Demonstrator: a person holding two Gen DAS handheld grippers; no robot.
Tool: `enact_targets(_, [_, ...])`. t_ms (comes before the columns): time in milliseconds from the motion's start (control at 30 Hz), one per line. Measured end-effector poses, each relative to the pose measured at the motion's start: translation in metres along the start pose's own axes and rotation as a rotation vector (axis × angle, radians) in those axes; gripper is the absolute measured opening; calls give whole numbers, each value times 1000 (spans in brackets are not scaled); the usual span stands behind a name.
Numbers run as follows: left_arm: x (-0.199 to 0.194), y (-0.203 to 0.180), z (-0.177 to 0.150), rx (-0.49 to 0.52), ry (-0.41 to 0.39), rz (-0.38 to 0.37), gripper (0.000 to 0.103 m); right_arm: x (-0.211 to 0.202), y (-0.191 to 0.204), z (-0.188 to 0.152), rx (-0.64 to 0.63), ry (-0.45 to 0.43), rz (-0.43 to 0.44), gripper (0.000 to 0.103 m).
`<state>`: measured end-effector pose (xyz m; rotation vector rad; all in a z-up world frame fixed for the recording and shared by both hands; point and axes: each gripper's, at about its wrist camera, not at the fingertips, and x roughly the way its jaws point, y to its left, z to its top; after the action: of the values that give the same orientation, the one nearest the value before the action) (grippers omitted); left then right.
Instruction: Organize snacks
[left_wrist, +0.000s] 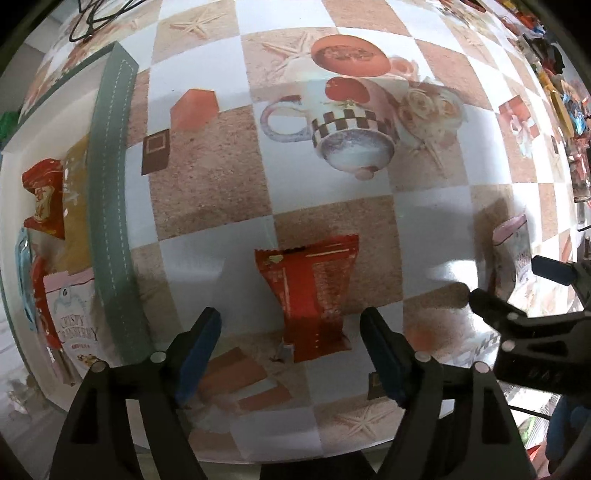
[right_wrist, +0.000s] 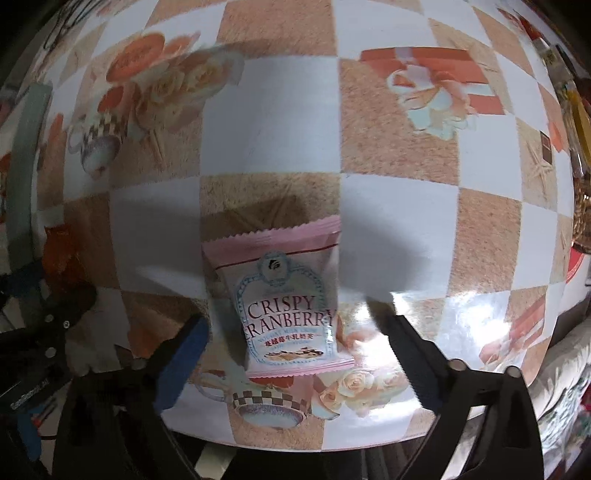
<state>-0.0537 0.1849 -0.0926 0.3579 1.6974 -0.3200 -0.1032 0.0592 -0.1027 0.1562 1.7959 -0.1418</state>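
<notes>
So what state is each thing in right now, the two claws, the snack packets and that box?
Left gripper: open, red packet lying between its fingers, not gripped.
Right gripper: open, astride the pink packet.
Red packet: sealed, flat on the table.
Pink packet: sealed, on the table.
Box: open-topped, several packets inside.

Bare table (left_wrist: 332, 192) is seen beyond the red packet (left_wrist: 310, 295); leftward passage is blocked by the box wall (left_wrist: 110, 184).

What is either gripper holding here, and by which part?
Nothing. Left gripper is open around the red packet; right gripper is open around the pink packet.
</notes>
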Motion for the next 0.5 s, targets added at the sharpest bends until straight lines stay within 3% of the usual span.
enact_targets(100, [4, -12, -2, 11, -10, 21, 85, 7, 3, -6, 2, -8, -4, 102])
enact_targets(333, [25, -33, -5, -15, -13, 35, 102, 8, 8, -16, 6, -19, 3, 103])
enact_targets(500, [32, -33, -8, -59, -19, 30, 103, -7, 1, -20, 8, -44, 2, 103])
